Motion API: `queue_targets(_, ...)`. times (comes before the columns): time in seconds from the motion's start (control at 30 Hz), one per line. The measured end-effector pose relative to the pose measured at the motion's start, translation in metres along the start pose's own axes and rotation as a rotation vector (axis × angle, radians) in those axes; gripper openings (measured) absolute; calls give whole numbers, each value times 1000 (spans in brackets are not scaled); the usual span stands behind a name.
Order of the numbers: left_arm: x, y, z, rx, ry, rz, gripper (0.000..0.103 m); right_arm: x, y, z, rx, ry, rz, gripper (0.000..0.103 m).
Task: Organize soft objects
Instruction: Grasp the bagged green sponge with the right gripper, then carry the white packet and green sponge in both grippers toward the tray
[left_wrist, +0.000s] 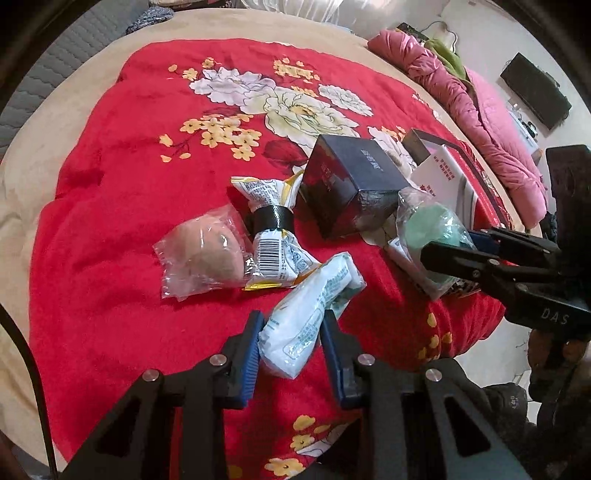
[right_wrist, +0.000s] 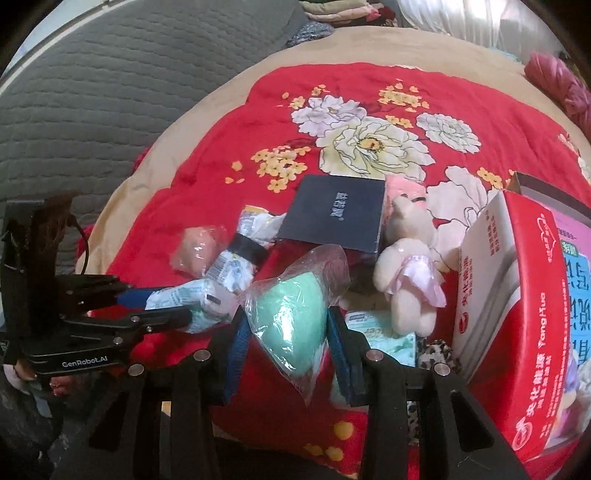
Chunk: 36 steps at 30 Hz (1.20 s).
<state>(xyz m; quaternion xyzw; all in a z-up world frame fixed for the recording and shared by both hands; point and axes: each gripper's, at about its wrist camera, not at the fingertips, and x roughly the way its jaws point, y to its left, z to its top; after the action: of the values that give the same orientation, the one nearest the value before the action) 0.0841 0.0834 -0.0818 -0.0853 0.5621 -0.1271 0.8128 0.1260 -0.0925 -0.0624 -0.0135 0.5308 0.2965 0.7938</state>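
In the lower middle of the left wrist view, the left gripper (left_wrist: 291, 347) is seen pinching a white tissue pack (left_wrist: 306, 317) between its blue pads, the pack slanting up toward the centre of the frame above the red floral blanket (left_wrist: 110, 221). In the lower middle of the right wrist view, the right gripper (right_wrist: 286, 343) is clamped on a green sponge in a clear bag (right_wrist: 291, 321), the bag's loose plastic hanging below the pads. Just left of centre in the left wrist view, a peach sponge in a clear bag (left_wrist: 205, 254) is laid on the blanket, touching a crumpled printed packet bound with black tape (left_wrist: 271, 225). A dark box (right_wrist: 334, 214) is seen at the centre of the right wrist view, with a cream teddy bear in a pink dress (right_wrist: 410, 273) lying beside it to the right. A red and white carton (right_wrist: 517, 314) is stood at the right edge of that frame.
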Motion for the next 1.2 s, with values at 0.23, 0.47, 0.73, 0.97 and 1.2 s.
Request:
queue_targets(0.23,-18,-11,2,-2,-37,32,31,-26,2,2,15,-63,-12,42)
queue_targets(0.47,-45,-37,12,-8,-90,51,31,-62,7,4,22,-137,-25,42)
queue_targets(0.73,-81,-67,24,-19,-141,97,31,-110,6,3,37,-237,-55,42)
queue_targets(0.97,-102,-92,28,-1,-177,106,31,-149,-2,0,90,-304,-59,42)
queue_targets(1.2,-116,-122,35,42,-201,106,31,-179,-13,-7,127,-353,-101,42)
